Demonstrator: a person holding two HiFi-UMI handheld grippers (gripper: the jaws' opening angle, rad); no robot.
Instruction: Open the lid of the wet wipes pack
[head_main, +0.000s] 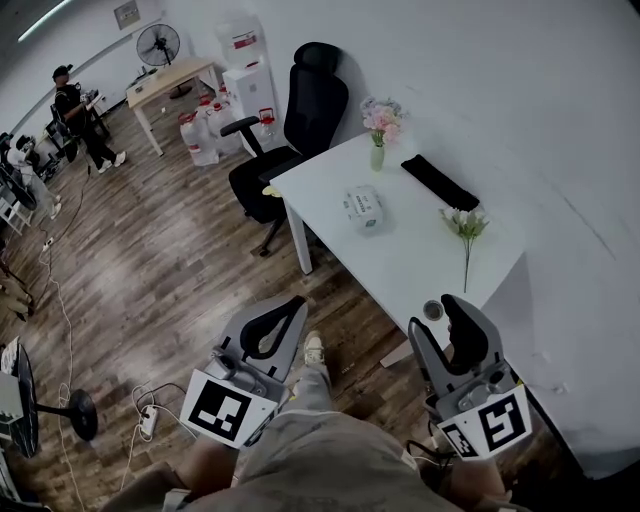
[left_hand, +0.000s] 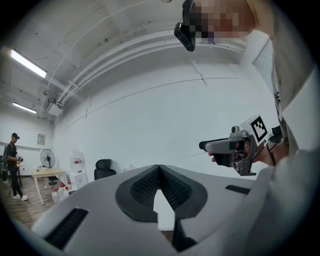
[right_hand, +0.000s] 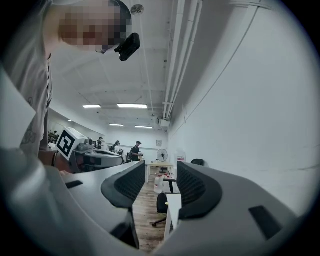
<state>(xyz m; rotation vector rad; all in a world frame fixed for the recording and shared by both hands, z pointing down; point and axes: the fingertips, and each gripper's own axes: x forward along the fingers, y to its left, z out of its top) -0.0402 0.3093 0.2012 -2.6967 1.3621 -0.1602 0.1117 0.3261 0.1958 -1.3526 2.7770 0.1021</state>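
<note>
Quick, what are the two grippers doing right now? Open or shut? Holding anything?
Left gripper: shut, holding nothing.
Right gripper: open, holding nothing.

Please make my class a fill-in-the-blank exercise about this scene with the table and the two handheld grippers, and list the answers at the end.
1. The wet wipes pack lies on the white ____, and neither gripper touches it.
2. The jaws of the left gripper are ____.
3. The jaws of the right gripper stand ____, with nothing between them.
4. The pink flowers stand in a ____.

Missing words: table; shut; open; vase.
</note>
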